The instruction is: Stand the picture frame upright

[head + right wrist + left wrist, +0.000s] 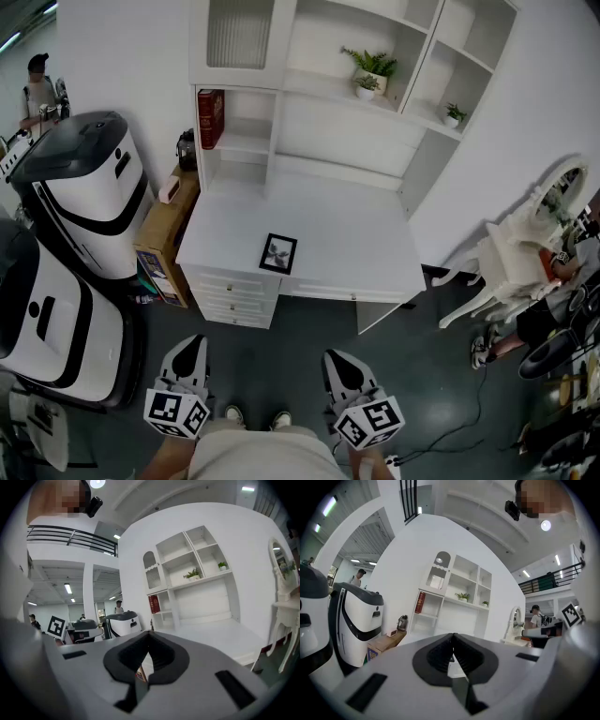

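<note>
A small black picture frame [278, 253] lies flat on the white desk [347, 234], close to its front edge. Both grippers hang low in front of the person, well short of the desk. My left gripper [191, 348] is shut with nothing between its jaws, and my right gripper [341, 361] is shut and empty too. In the left gripper view the jaws [452, 645] meet at their tips; in the right gripper view the jaws [149, 643] also meet. The frame is hidden behind the jaws in both gripper views.
A white shelf unit [328, 84] with a red book [211, 118] and small plants [372, 70] rises behind the desk. White robots [89, 187] and a cardboard box [167, 230] stand left. A white chair [506, 258] sits right. A cable [459, 412] runs over the dark floor.
</note>
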Demonstrator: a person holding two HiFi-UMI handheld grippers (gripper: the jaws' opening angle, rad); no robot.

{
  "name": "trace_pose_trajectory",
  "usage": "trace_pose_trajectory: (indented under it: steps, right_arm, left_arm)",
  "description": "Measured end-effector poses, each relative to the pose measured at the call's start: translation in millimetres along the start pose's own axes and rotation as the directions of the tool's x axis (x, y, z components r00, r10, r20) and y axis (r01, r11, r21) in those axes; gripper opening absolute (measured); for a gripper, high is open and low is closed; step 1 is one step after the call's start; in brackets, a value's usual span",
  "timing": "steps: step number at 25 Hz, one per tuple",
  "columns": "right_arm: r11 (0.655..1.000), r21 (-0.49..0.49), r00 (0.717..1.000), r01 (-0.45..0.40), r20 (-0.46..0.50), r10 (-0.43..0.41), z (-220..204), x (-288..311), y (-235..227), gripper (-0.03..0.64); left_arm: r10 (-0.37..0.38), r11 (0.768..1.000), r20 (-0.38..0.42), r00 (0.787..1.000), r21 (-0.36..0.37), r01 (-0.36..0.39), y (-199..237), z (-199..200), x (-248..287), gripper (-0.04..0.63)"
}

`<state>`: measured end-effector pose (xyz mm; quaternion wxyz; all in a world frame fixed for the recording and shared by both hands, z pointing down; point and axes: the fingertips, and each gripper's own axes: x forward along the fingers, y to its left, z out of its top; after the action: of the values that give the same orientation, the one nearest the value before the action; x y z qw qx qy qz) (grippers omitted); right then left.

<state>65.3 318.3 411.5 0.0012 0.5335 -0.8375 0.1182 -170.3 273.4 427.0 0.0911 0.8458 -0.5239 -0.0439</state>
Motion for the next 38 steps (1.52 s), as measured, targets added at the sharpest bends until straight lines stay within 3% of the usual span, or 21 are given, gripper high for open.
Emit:
trace_pose_trajectory:
  steps: [11, 16, 18, 20, 22, 25, 27, 30, 38]
  right_arm:
    - [0.999, -0.044, 1.0, -0.005, 0.0, 0.005, 1, -16, -1, 0.009]
    - [0.997, 0.032, 0.997, -0.071, 0.029, 0.07, 3, -20, -5, 0.011]
    - [0.994, 0.042, 0.995, -0.101, 0.025, 0.1, 2, -20, -6, 0.105]
    - [0.993, 0.026, 0.993, -0.113, 0.029, 0.112, 5, -22, -10, 0.142]
    - [0.994, 0.001, 0.994, -0.107, 0.037, 0.107, 10, -25, -17, 0.195]
    - [0.996, -0.017, 0.994, -0.091, 0.059, 0.092, 18, -31, -33, 0.254]
    - [0.996, -0.019, 0.993, -0.089, 0.075, 0.09, 25, -33, -45, 0.332]
    - [0.995, -0.029, 0.992, -0.1, 0.076, 0.102, 27, -36, -57, 0.367]
    - [0.991, -0.002, 0.99, -0.137, 0.036, 0.137, 4, -29, -67, 0.367]
  left_arm:
    - [-0.005, 1.0, 0.043, 0.999, 0.029, 0.004, -19, 11, -9, 0.017]
    - [-0.022, 1.0, 0.08, 0.997, 0.018, 0.021, -31, 20, -5, 0.018]
    - [-0.025, 1.0, 0.098, 0.995, 0.01, 0.024, -34, 22, -4, 0.02]
    - [-0.014, 1.0, 0.1, 0.995, 0.013, 0.013, -34, 23, 0, 0.028]
    - [0.004, 1.0, 0.089, 0.996, 0.024, -0.006, -34, 20, 4, 0.114]
    - [0.023, 0.998, 0.076, 0.997, 0.049, -0.027, -34, 10, 10, 0.322]
    - [0.028, 0.998, 0.07, 0.997, 0.056, -0.032, -37, 5, 15, 0.427]
    - [0.031, 0.998, 0.07, 0.997, 0.056, -0.035, -46, 1, 19, 0.476]
    - [0.07, 0.996, 0.011, 0.997, 0.052, -0.071, -54, -27, 14, 0.48]
